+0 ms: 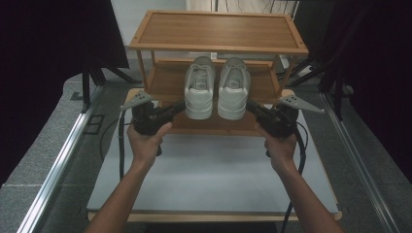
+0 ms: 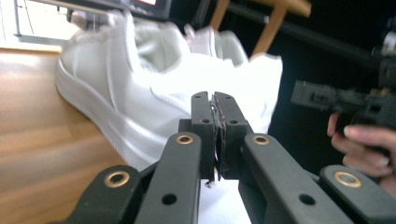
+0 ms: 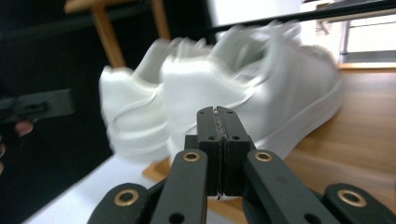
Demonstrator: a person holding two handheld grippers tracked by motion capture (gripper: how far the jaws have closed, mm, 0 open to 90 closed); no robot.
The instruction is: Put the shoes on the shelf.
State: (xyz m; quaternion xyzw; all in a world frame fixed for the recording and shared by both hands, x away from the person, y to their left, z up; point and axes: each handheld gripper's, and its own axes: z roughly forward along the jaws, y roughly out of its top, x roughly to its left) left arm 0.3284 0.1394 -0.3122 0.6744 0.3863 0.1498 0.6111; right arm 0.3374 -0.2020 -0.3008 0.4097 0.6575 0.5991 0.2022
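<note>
Shoes (image 1: 216, 87) sit paired on the lower shelf (image 1: 167, 80), between the two closed, empty tips. Left gripper (image 1: 180, 106) and right gripper (image 1: 251, 105) flank the heels; an uneven push could skew one shoe or nudge it off the edge.

I see a pale counter (image 1: 214, 174) with a wooden front edge, standing on grey speckled floor (image 1: 43, 141). A wooden rack (image 1: 218, 31) sits at its far end, its top shelf bare. Metal rails (image 1: 63, 160) run along the floor on both sides. Black curtains (image 1: 43, 53) hang left and right. Behind the rack I make out a light wall (image 1: 131, 14). The lighting is dim and even.
</note>
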